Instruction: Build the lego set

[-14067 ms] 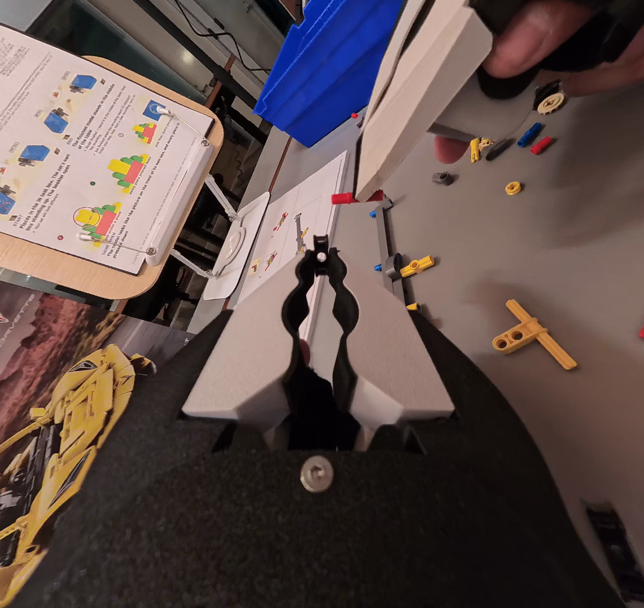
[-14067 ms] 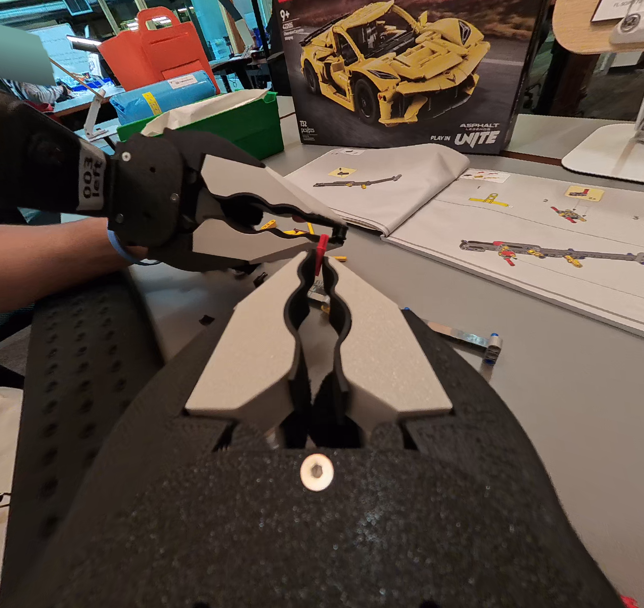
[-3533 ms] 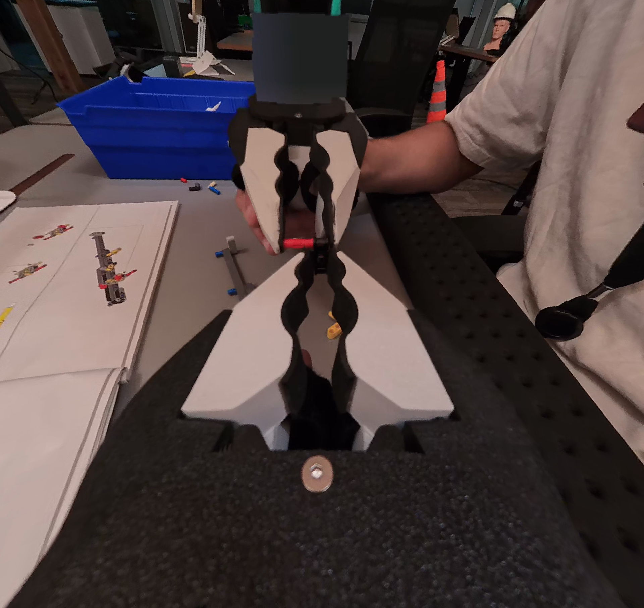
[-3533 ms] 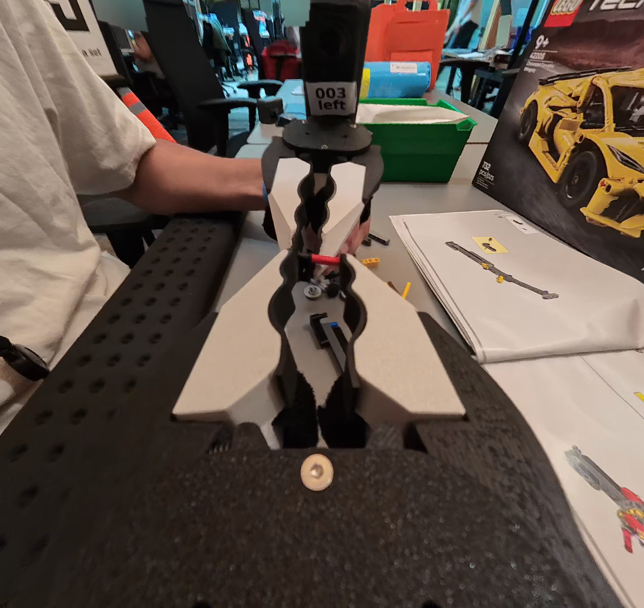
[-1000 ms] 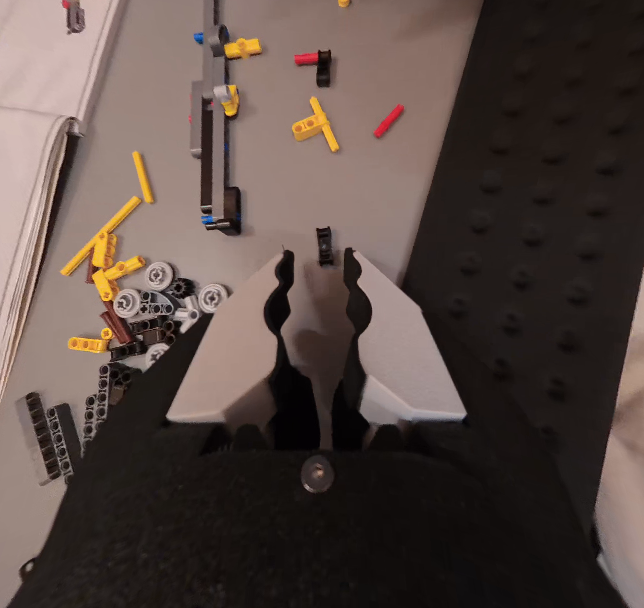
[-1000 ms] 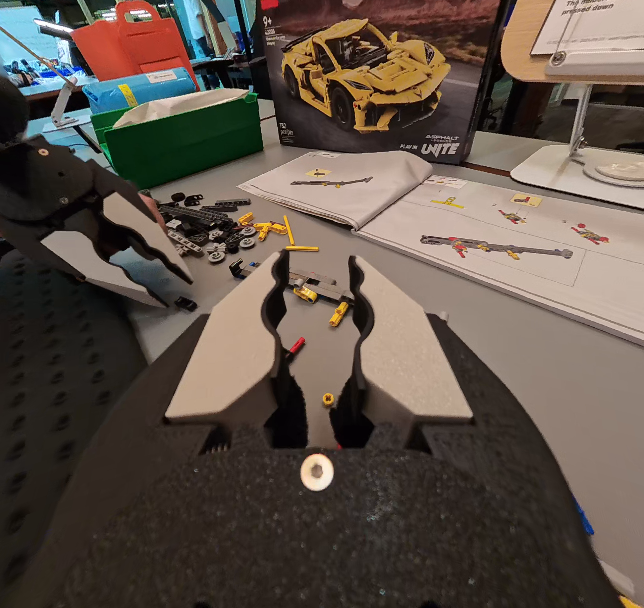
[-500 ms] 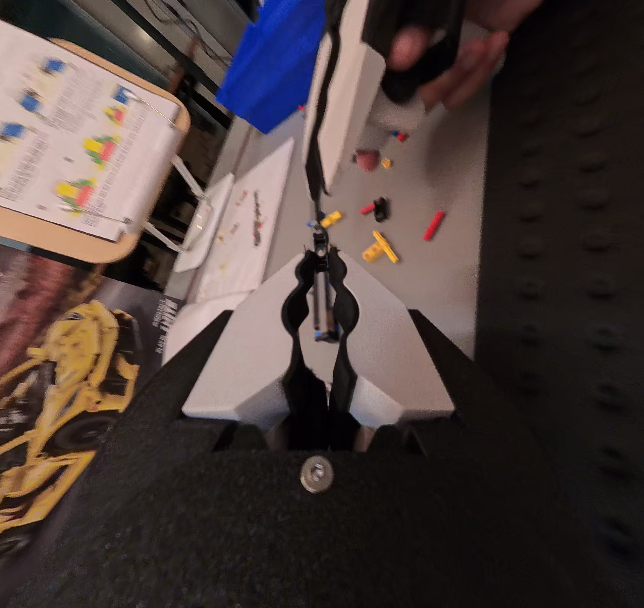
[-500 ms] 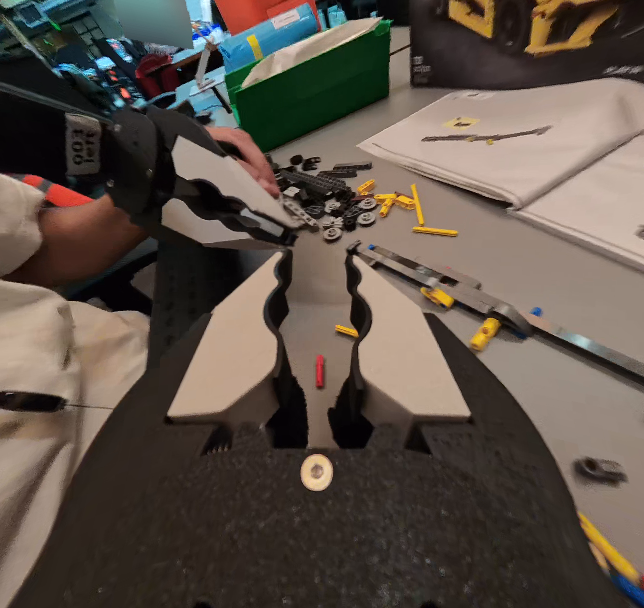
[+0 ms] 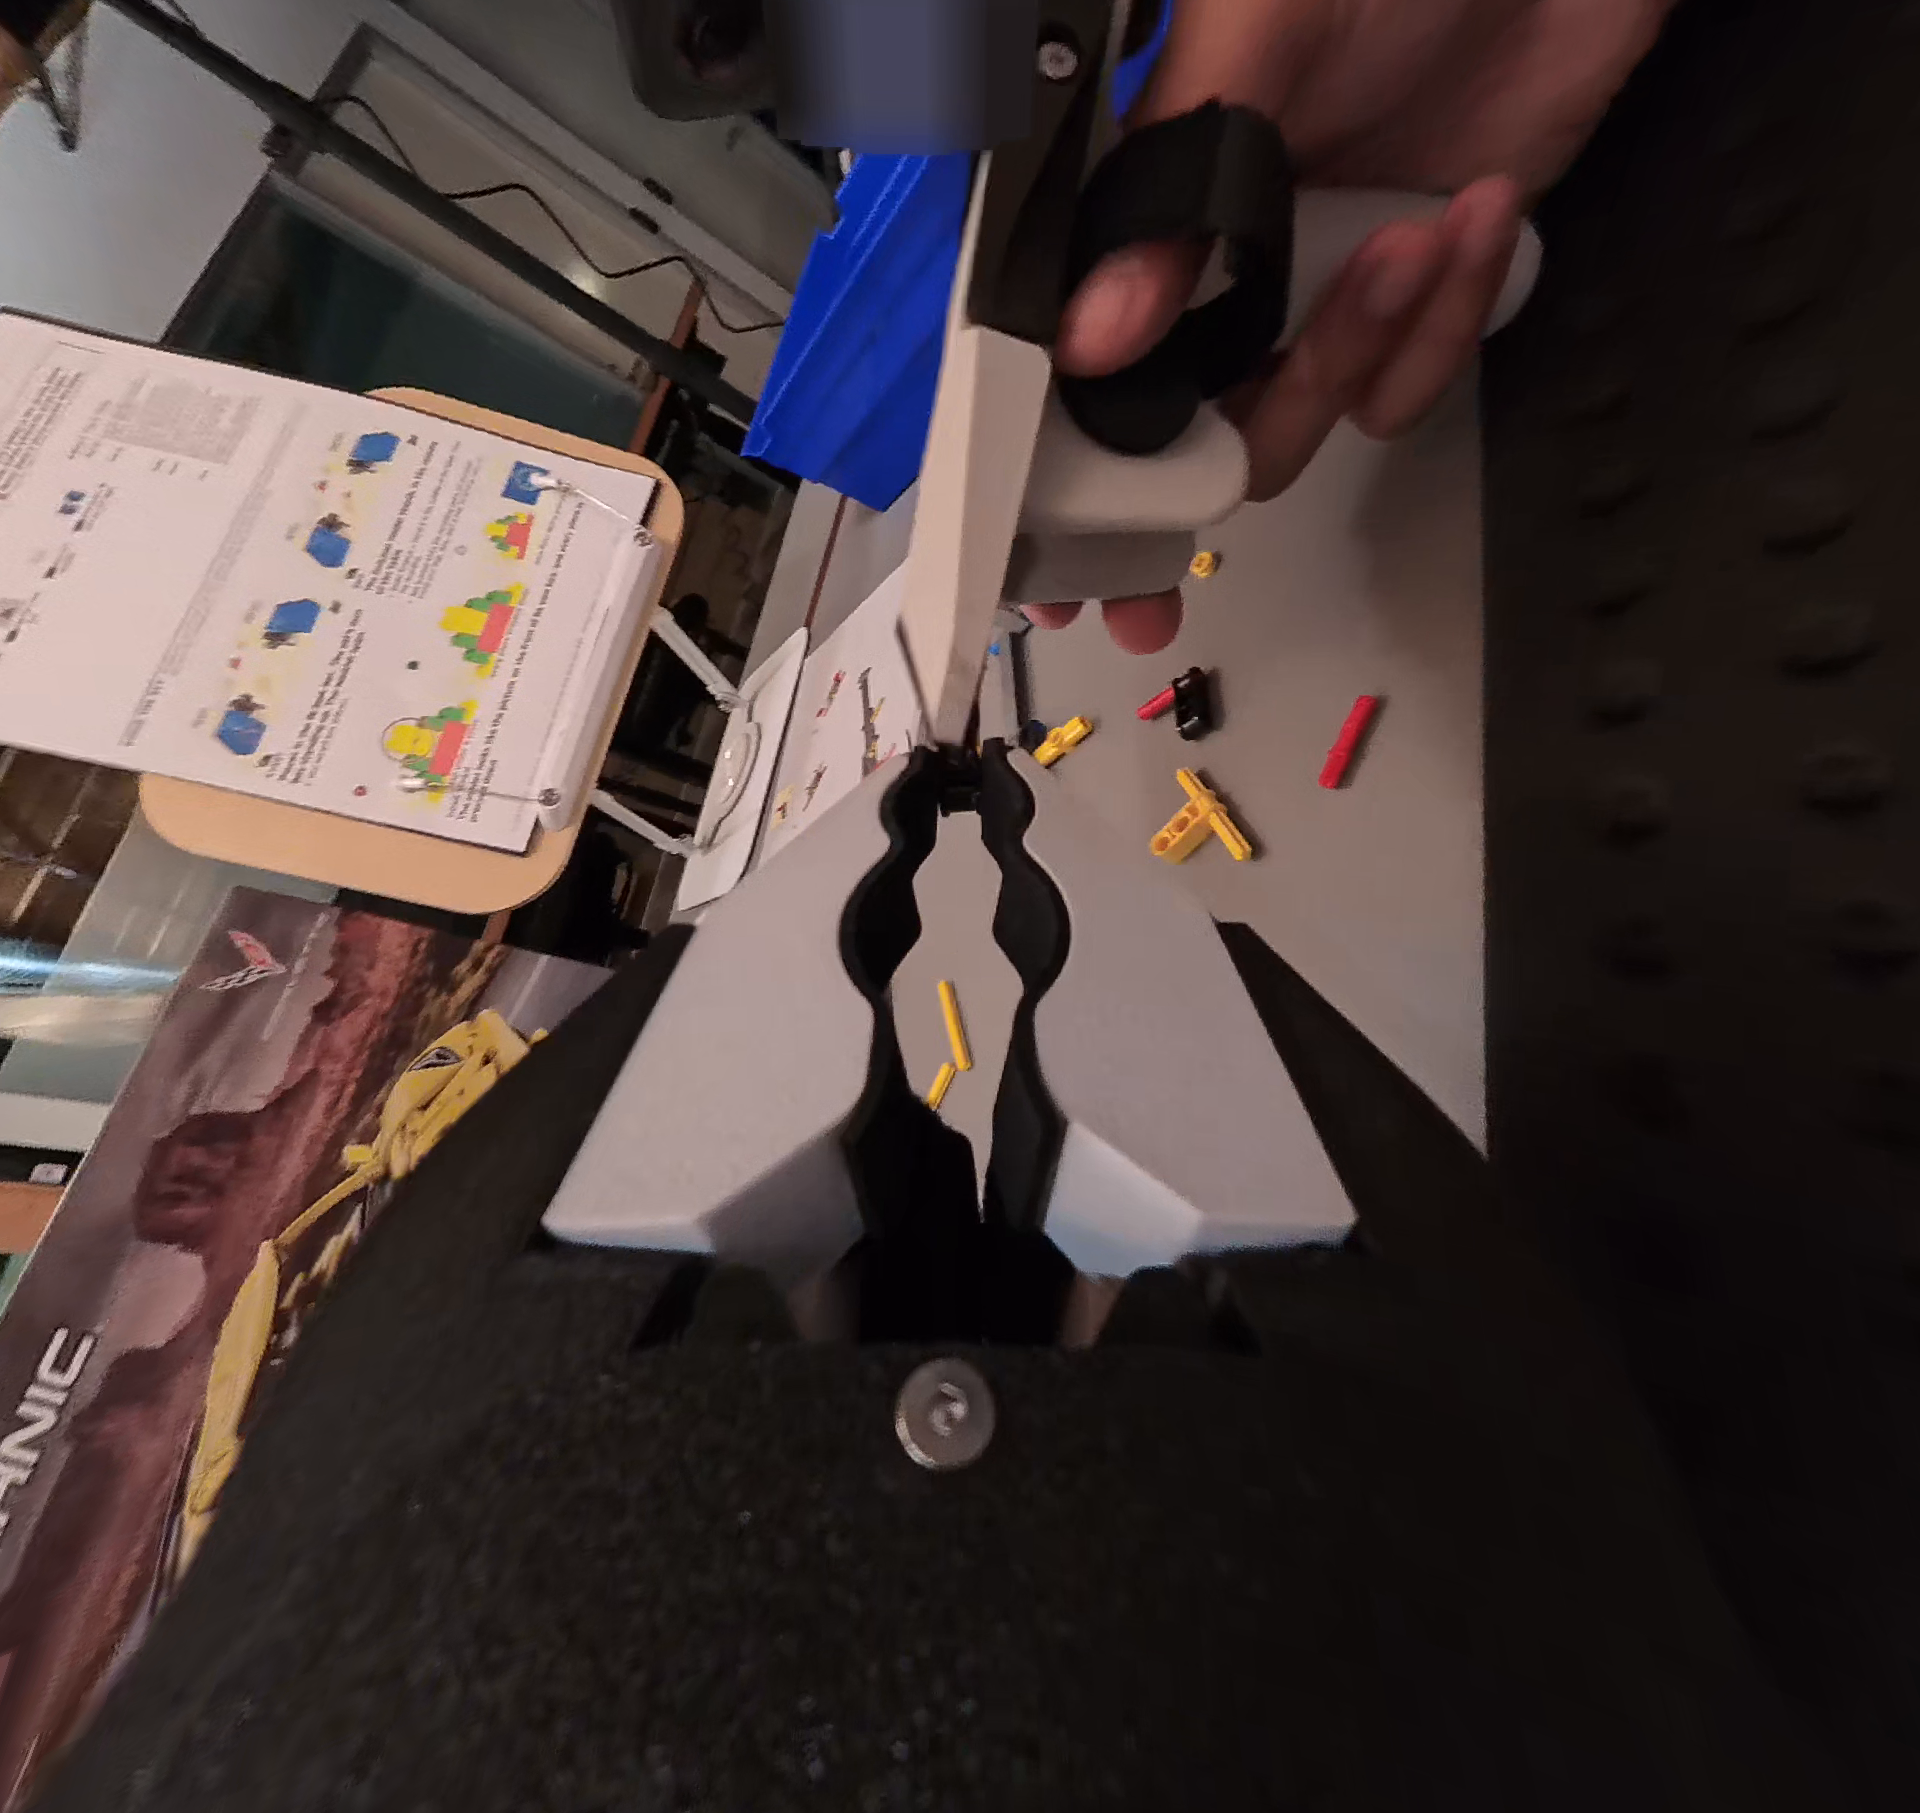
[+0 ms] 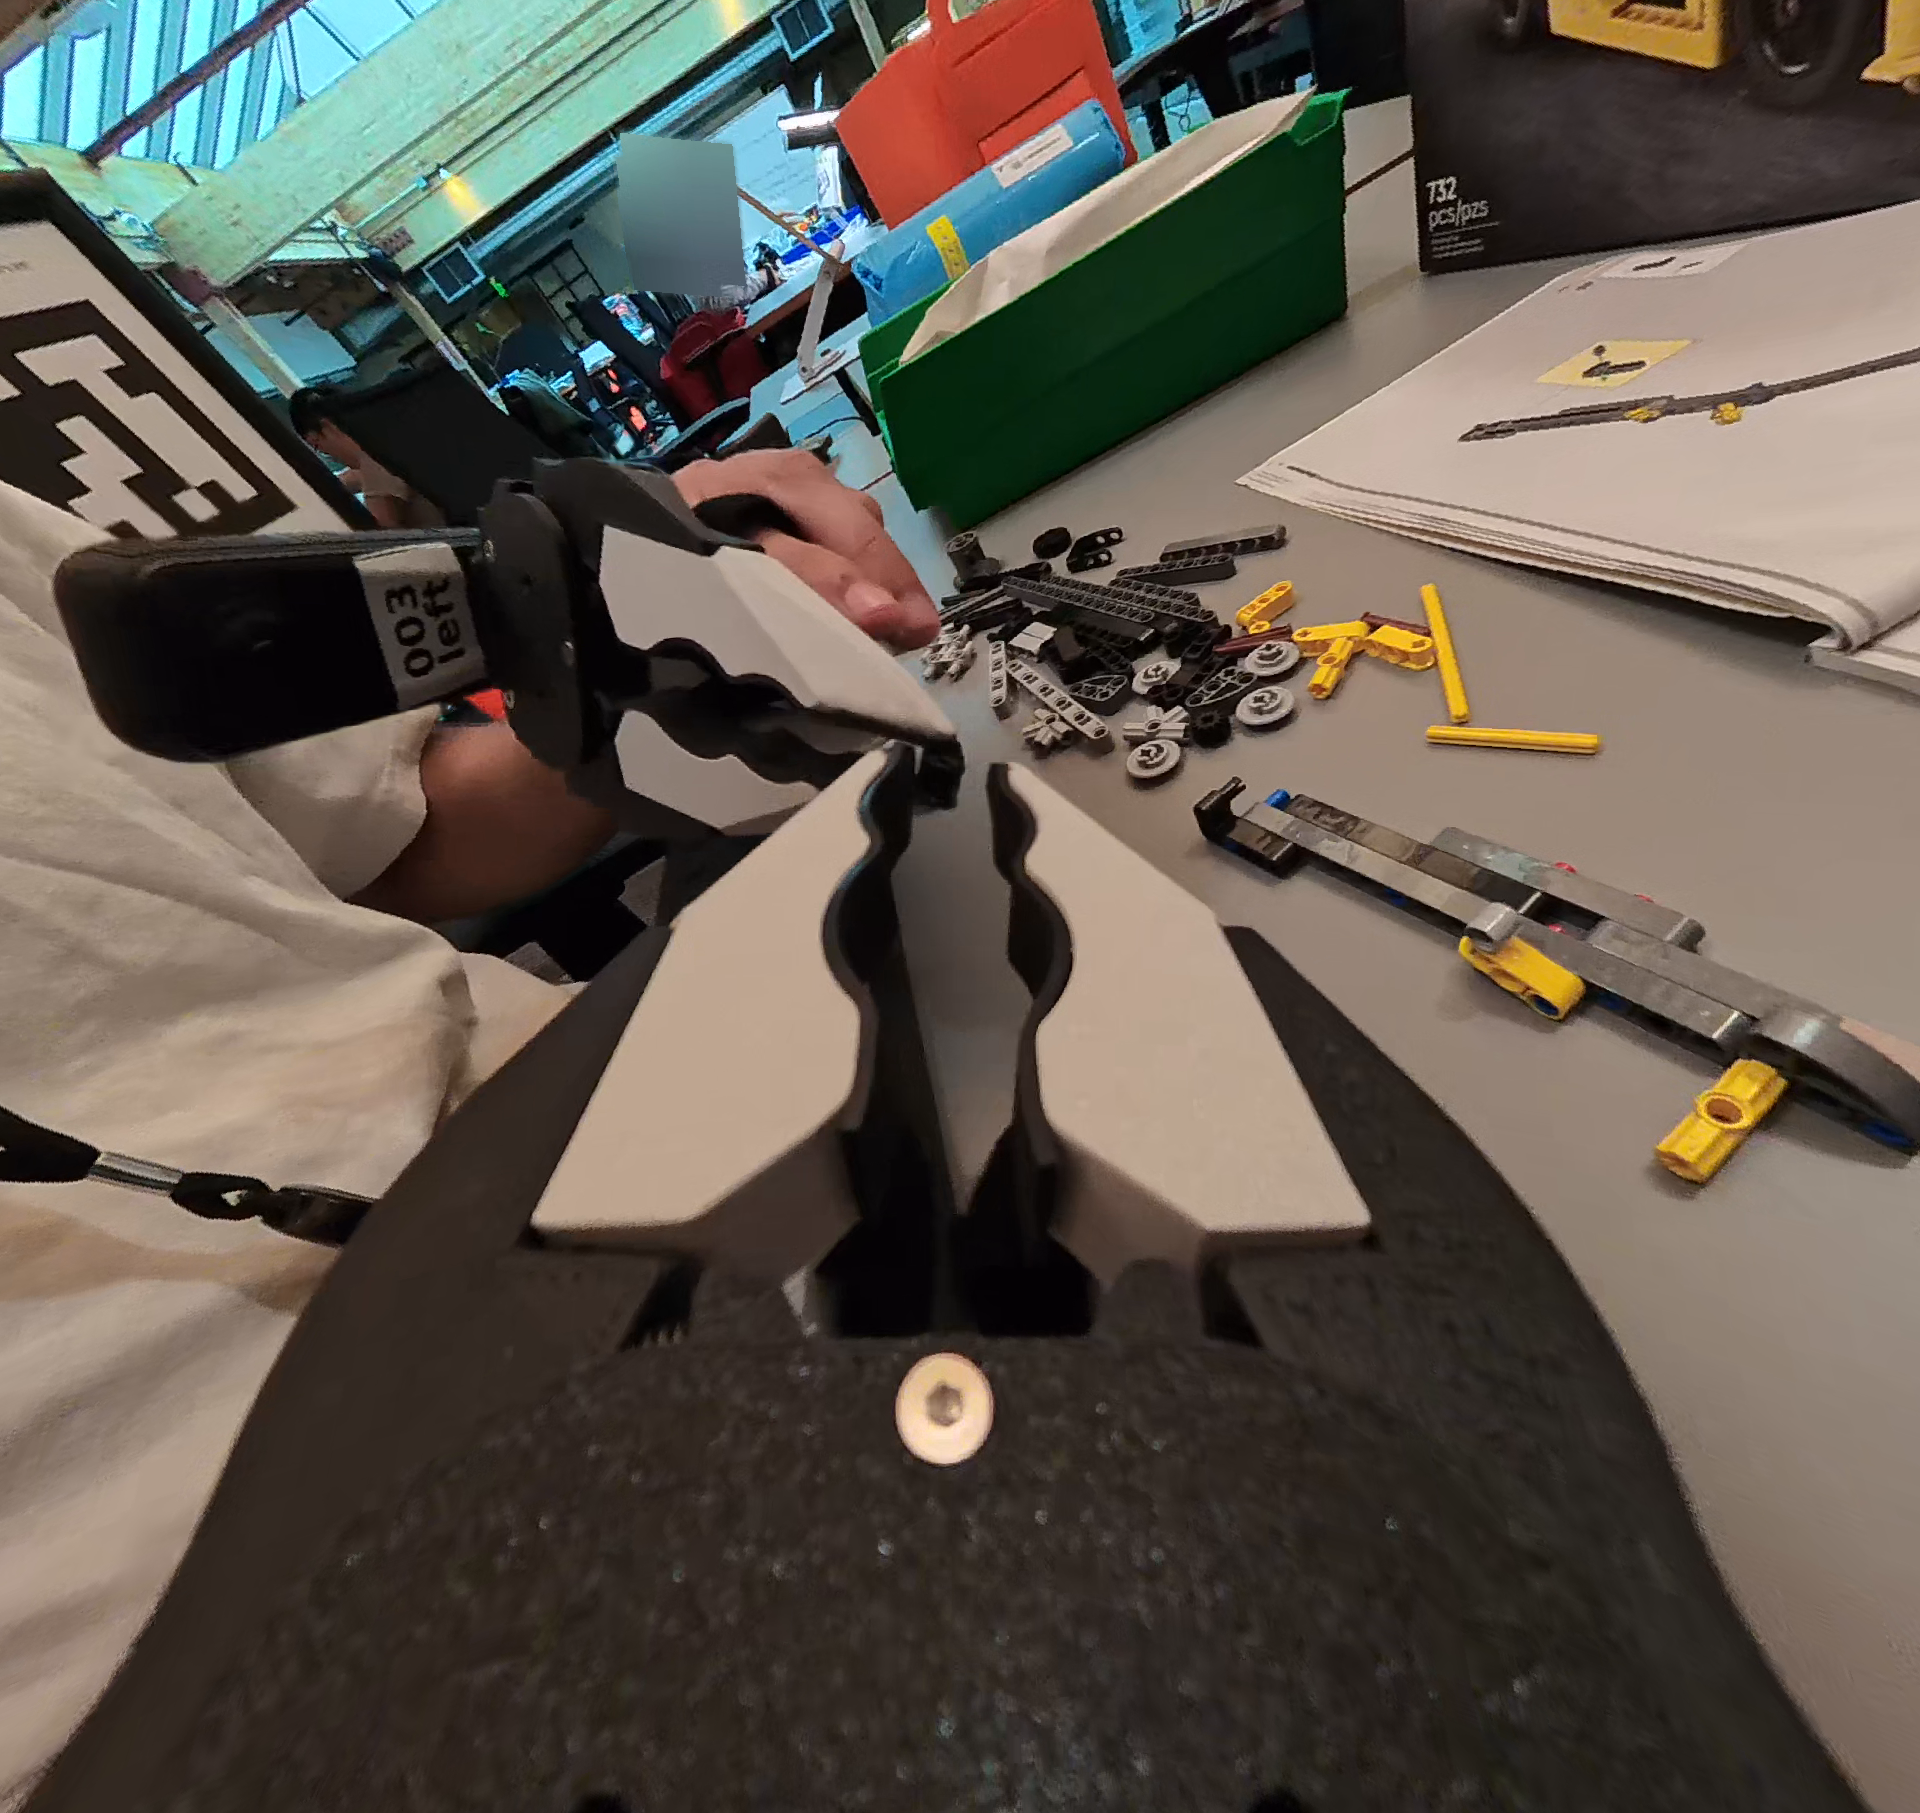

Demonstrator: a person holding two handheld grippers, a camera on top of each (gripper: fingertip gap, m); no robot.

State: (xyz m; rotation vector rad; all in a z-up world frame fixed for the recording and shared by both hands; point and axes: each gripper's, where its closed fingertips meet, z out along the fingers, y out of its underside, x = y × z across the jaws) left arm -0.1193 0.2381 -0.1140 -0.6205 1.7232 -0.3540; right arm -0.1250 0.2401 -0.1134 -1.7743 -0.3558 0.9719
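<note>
My left gripper (image 9: 954, 776) is shut on a small black connector (image 9: 956, 789) and holds it above the grey table. In the right wrist view the left gripper (image 10: 930, 740) comes in from the left with the black connector (image 10: 940, 774) at its tips. My right gripper (image 10: 943, 776) is open, and the connector sits just inside its left fingertip. In the left wrist view the right gripper (image 9: 951, 714) points down onto the connector from above. A long grey beam assembly (image 10: 1538, 916) with yellow and blue pins lies on the table to the right.
A pile of black, grey and yellow parts (image 10: 1143, 641) lies beyond the grippers, with yellow axles (image 10: 1512, 740), a green bin (image 10: 1122, 350) and the open booklet (image 10: 1662, 444). A red pin (image 9: 1348, 726), a yellow cross piece (image 9: 1195, 818) and a black mat (image 9: 1714, 724) lie right. Only a small space, under 4 cm, lies between the two pairs of fingers. The yellow cross piece (image 9: 1195, 818) is about equally far from each gripper, around 9 cm.
My left gripper closed on the black connector from the table and lifted it. My open right gripper has moved in until its tips meet the connector.
</note>
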